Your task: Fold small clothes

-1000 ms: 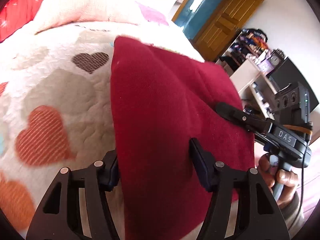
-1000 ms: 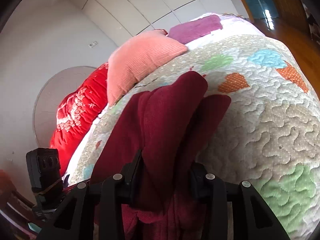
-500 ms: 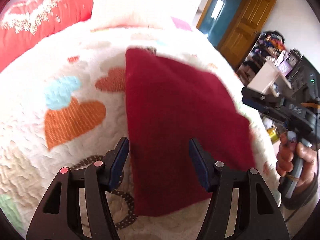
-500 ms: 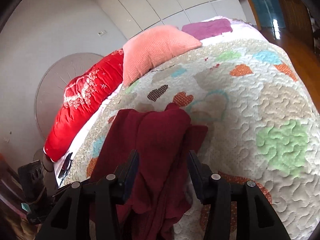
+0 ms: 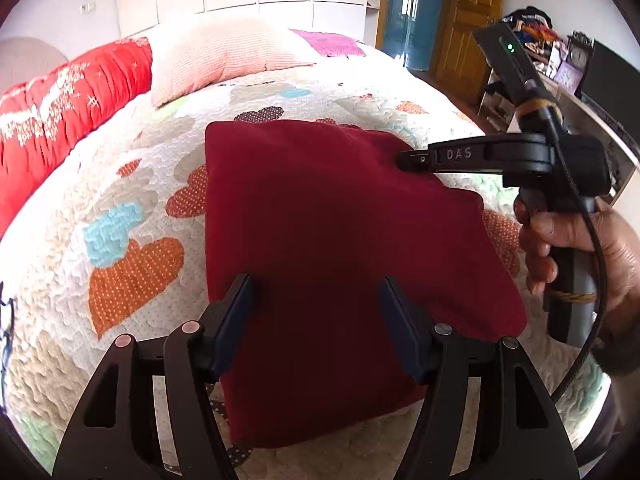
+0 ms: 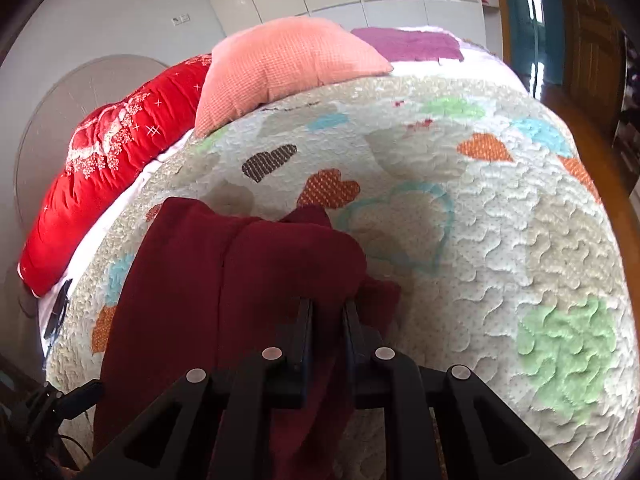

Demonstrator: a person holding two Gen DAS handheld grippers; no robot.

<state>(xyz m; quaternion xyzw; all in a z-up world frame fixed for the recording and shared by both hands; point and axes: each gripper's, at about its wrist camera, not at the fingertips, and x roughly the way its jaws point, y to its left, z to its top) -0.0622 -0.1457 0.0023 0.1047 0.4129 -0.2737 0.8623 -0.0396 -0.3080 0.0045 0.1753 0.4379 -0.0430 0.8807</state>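
Observation:
A dark red garment (image 5: 320, 248) lies folded flat on the heart-patterned quilt (image 5: 132, 200). My left gripper (image 5: 316, 292) is open, its jaws standing wide apart over the garment's near edge. My right gripper (image 6: 328, 316) is shut on the garment (image 6: 240, 280) at its right side, with a fold of red cloth pinched between the narrow jaws. In the left wrist view the right gripper (image 5: 408, 158) reaches in from the right and touches the garment's far right corner.
A pink pillow (image 5: 224, 60) and a red bolster (image 5: 60, 112) lie at the head of the bed. A wooden door (image 5: 468, 16) and cluttered shelves (image 5: 552, 60) stand to the right. The quilt's right half (image 6: 500, 240) is bare.
The garment has come down from a raised, bunched drape to lie flat on the quilt. My right jaws have closed from wide apart to a narrow pinch on the cloth.

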